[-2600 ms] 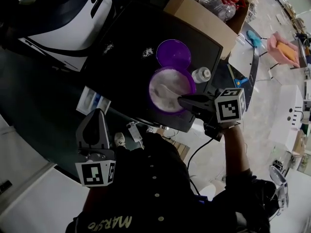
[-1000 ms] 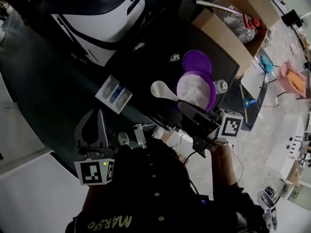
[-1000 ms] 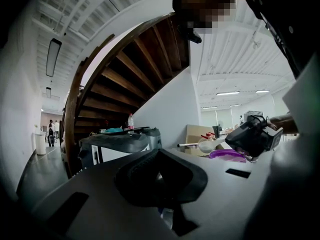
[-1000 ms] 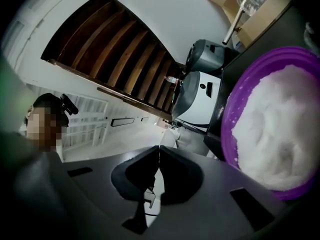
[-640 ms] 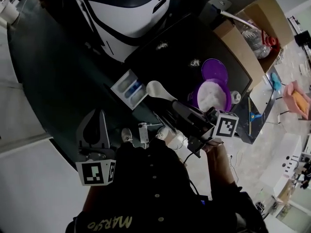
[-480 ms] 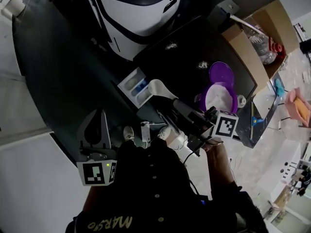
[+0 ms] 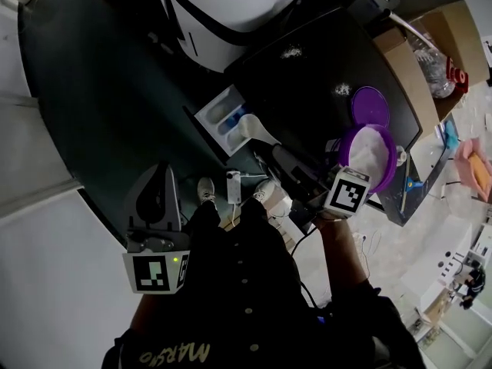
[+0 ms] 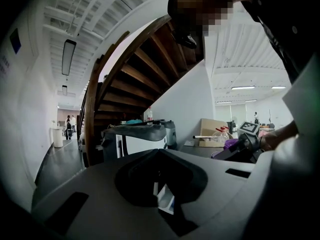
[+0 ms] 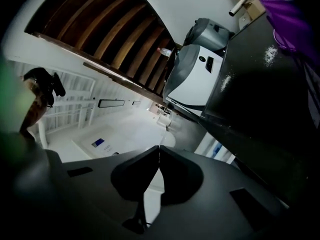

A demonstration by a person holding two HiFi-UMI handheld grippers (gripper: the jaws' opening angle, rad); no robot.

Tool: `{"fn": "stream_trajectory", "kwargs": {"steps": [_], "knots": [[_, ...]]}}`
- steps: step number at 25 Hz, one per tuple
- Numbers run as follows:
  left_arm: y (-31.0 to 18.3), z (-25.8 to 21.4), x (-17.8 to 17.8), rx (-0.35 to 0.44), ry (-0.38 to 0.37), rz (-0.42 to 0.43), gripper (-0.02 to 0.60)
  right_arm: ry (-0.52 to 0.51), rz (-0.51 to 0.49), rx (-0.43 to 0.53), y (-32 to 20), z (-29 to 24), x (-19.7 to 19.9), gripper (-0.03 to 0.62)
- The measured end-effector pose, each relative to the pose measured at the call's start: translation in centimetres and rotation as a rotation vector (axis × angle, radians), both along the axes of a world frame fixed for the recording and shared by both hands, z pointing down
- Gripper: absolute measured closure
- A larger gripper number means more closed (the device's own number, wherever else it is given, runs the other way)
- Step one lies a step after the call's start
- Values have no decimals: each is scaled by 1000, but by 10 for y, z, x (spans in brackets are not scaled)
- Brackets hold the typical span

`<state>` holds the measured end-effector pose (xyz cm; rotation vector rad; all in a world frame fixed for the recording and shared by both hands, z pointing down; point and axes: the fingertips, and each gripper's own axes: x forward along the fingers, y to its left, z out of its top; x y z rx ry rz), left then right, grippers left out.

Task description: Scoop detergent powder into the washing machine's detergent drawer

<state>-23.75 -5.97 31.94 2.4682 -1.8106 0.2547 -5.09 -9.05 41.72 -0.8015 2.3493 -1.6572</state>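
The white detergent drawer with blue compartments stands pulled out from the white washing machine. My right gripper is shut on the handle of a white scoop, whose bowl hovers at the drawer's right edge. Whether the bowl holds powder I cannot tell. In the right gripper view the right gripper pinches the scoop's handle, with the drawer ahead. The purple tub of white powder sits behind it on the black tabletop. My left gripper hangs shut and empty at lower left, likewise shut in its own view.
A purple lid lies by the tub, with spilled powder specks on the tabletop. A cardboard box with plastic bottles stands at the table's far right. The person's dark shirt fills the lower middle. A wooden staircase rises beyond.
My right gripper has carried the scoop leftward from the purple tub to the drawer's edge. The left gripper has stayed in place and shut.
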Motion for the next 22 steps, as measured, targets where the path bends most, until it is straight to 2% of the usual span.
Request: {"fn": "stream_trajectory", "kwargs": {"steps": [4,9,12,15,18,22], "knots": [[-7,18,9,-32,5,33,569,87,-4,14,-2,29,-9,565],[-14,38,20,-64,16,64,569,168,27,-32,2,74,-10,565],[-14,53,25,-119,30,78,569,236,20,-38,4,96,-11,565],[-14,62,30,-138,33,94,569,320,4,-29,6,114,-13,565],[-13,71,32,-150,35,101,569,411,-14,-2,7,126,-15,565],[-12,79,34,-165,38,103,569,573,-50,88,9,137,-17,565]]}}
